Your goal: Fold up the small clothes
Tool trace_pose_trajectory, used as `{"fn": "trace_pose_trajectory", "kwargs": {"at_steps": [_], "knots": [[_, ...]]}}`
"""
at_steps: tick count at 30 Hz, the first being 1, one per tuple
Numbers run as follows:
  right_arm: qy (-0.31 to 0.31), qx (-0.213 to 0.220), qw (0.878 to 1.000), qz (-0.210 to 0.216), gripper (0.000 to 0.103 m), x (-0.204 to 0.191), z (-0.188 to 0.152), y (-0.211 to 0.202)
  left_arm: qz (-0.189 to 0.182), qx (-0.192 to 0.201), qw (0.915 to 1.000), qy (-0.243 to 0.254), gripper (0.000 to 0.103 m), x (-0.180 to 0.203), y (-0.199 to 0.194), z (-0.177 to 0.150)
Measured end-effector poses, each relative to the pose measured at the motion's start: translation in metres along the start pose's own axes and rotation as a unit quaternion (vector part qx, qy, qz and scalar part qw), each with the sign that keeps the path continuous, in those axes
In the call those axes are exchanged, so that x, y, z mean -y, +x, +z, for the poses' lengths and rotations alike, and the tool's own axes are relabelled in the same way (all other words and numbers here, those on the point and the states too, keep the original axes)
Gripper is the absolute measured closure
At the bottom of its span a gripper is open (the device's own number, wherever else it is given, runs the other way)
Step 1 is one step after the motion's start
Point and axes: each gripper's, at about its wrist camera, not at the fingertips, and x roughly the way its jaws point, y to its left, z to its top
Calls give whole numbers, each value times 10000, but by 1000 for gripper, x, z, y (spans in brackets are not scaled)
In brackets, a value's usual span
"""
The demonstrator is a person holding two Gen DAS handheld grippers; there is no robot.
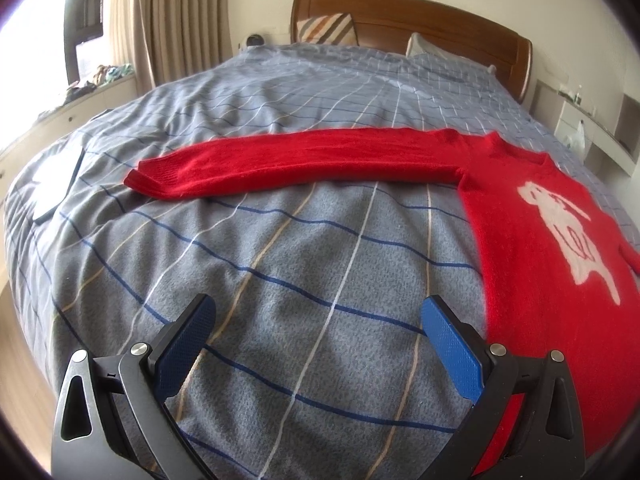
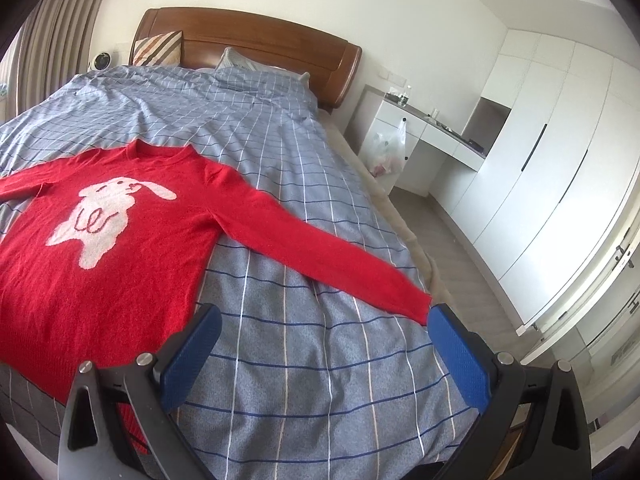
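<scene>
Nearest in each wrist view are the tool's own jaws. The left gripper (image 1: 318,322) has its jaws spread wide and empty above the checked bed cover (image 1: 280,264). The right gripper (image 2: 324,332) is likewise wide and empty.

The red sweater (image 2: 120,240) lies flat and face up on the bed, hem near, neckline far, sleeves spread to left and right.

In the right wrist view, the right sleeve (image 2: 320,252) runs diagonally from the shoulder down to the near right. Its cuff (image 2: 420,306) ends just beside the tip of the right-hand jaw.

In the left wrist view, the left sleeve (image 1: 300,156) lies crosswise, well beyond the jaws, cuff at far left. The sweater body sits at the right of that view.

Judgement: the right gripper is the nearer to a sleeve end; the left requires a forward reach.
</scene>
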Motion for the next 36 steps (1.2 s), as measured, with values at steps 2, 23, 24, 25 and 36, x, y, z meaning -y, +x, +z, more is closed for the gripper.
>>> {"fn": "trace_pose_trajectory", "kwargs": {"at_steps": [2,23,24,25,36], "knots": [[4,16,10000,11,2,0,2,-2,-9,-14,10000,-48,0,-2,0,0],[-80,-35,9999,-64,2,-1,6,5,-9,-37,9999,-112,0,-4,1,1],[-93,-35,9999,-62,1,1,5,7,-11,-36,9999,-111,0,-4,1,1],[-120,-29,9999,-48,2,3,3,11,-10,-36,9999,-110,0,-4,1,1],[4190,-771,8755,2282,2,216,-53,157,17,-62,9999,-95,0,0,5,-1]]}}
